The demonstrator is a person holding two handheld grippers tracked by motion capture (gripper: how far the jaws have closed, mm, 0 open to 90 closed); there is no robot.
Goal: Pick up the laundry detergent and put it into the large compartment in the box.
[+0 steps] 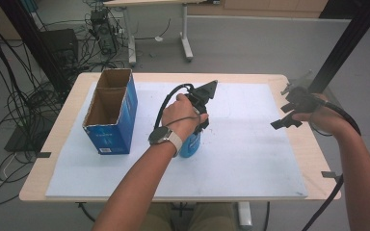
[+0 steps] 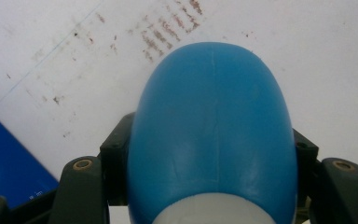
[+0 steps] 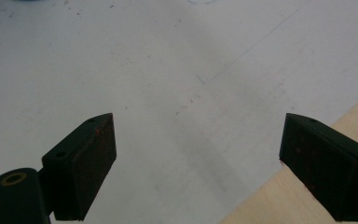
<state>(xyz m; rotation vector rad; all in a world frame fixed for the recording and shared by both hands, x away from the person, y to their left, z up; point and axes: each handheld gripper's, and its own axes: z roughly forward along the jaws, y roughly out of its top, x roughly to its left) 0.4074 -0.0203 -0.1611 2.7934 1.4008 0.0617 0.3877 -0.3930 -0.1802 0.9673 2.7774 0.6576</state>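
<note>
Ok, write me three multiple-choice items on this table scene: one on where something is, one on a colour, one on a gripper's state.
1. Where does the open cardboard box stand, seen from the high view?
A. left of the blue bottle
B. right of the blue bottle
C. on the floor

2. What colour is the bottle between the left gripper's jaws?
A. red
B. blue
C. green

3. How do the right gripper's jaws stand?
A. shut on the bottle
B. shut on the box
C. open, nothing between them

Answers:
1. A: in the high view the box sits on the white mat to the left of the bottle.
2. B: the left gripper view shows a blue body clamped by the left gripper, pads on both sides.
3. C: in the right gripper view the right gripper has its pads far apart over bare mat.
</note>
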